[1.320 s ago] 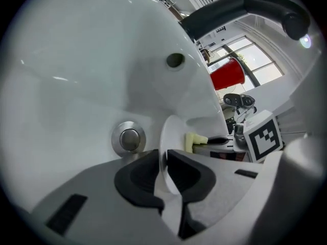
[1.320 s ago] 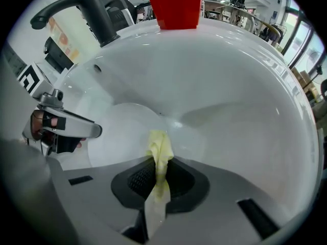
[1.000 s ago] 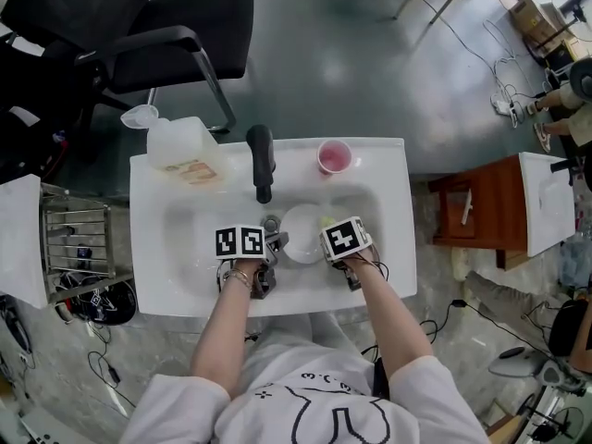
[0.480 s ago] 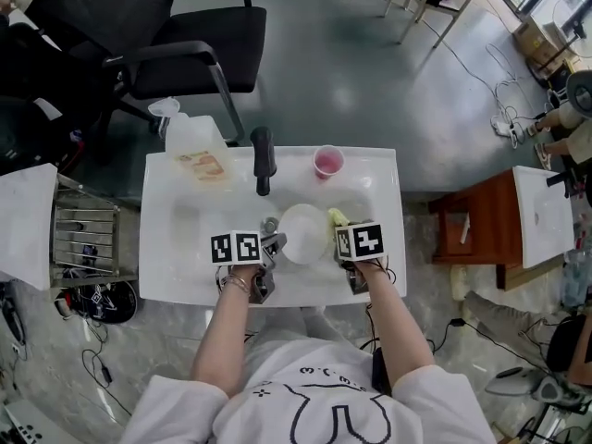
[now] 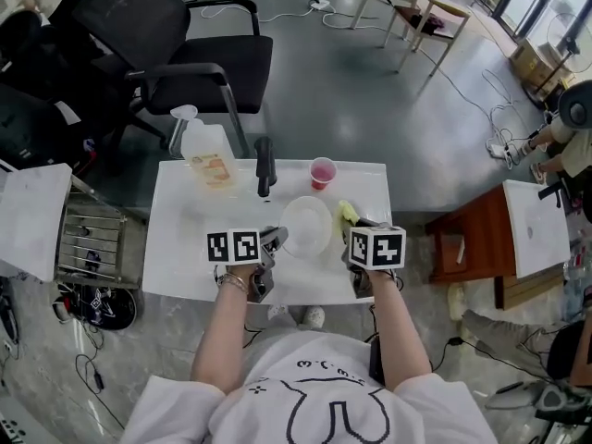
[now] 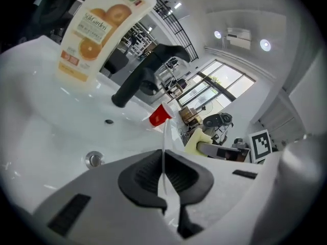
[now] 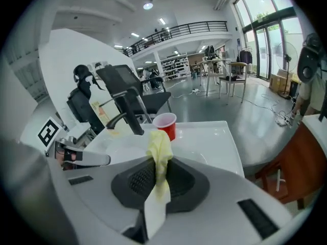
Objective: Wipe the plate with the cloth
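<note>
The white plate (image 5: 306, 224) hangs above the sink basin (image 5: 199, 234), held by its left rim. My left gripper (image 5: 276, 240) is shut on that rim; in the left gripper view the plate (image 6: 164, 142) runs edge-on between the pads. My right gripper (image 5: 354, 227) is shut on a yellow cloth (image 5: 348, 214) just right of the plate. In the right gripper view the cloth (image 7: 160, 154) sticks up between the pads, and the plate's face (image 7: 82, 75) fills the upper left.
A black faucet (image 5: 265, 165), a red cup (image 5: 322, 172) and a detergent bottle (image 5: 208, 155) stand along the sink's far edge. A wire dish rack (image 5: 88, 239) is at the left, a wooden stool (image 5: 467, 243) at the right, an office chair (image 5: 185, 44) behind.
Both grippers have risen out of the basin, the left lifting the plate and the right lifting the cloth beside it.
</note>
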Tool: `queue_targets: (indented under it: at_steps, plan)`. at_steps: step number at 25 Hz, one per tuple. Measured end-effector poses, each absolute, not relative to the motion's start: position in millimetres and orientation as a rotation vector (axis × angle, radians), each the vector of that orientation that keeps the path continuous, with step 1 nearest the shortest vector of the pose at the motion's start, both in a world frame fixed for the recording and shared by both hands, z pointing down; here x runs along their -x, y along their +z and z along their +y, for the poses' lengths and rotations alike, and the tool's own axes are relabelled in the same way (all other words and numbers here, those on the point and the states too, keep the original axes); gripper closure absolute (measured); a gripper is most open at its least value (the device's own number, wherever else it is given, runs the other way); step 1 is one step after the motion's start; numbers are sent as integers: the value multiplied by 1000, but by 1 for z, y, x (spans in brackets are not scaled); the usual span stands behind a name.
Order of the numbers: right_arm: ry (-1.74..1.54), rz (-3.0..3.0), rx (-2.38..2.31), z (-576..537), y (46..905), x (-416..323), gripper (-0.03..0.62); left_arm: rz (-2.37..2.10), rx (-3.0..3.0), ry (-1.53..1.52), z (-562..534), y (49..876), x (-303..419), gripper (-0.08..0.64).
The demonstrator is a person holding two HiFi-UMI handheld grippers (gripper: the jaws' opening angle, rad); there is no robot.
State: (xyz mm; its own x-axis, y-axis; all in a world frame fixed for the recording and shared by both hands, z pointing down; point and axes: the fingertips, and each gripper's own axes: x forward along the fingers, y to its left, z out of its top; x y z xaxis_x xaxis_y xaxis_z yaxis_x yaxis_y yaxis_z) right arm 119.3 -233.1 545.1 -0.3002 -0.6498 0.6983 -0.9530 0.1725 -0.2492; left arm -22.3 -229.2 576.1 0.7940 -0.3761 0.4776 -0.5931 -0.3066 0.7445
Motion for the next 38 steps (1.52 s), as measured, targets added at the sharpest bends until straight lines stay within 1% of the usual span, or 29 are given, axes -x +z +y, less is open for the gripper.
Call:
queue_targets:
  at_steps: [6, 12, 22, 26, 30, 33, 38]
  plan:
    - [894, -2135, -1586, -235, 495, -120, 543, -745, -2066, 211, -228, 521, 16, 540]
    - [724, -2320, -1602, -238, 431, -109, 543, -763, -2183, 187, -229, 474, 16, 540]
    - [436, -2568, -1356, -236, 353, -51, 543, -787, -2326, 196, -230, 414, 7, 541]
    - [329, -2623, -1217, -230, 340, -21, 543, -784, -2361, 199, -228, 398, 0, 541]
    - [218, -2553, -1206, -235, 345, -10, 543, -802, -2365, 253, -225, 398, -8, 541]
    - [207, -2536, -1239, -239, 346, -16, 542, -809, -2366, 256, -225, 396, -9, 541]
    - [274, -2492, -1392, -255, 347, -49, 543, -747, -2363, 156, -224, 379, -9, 540]
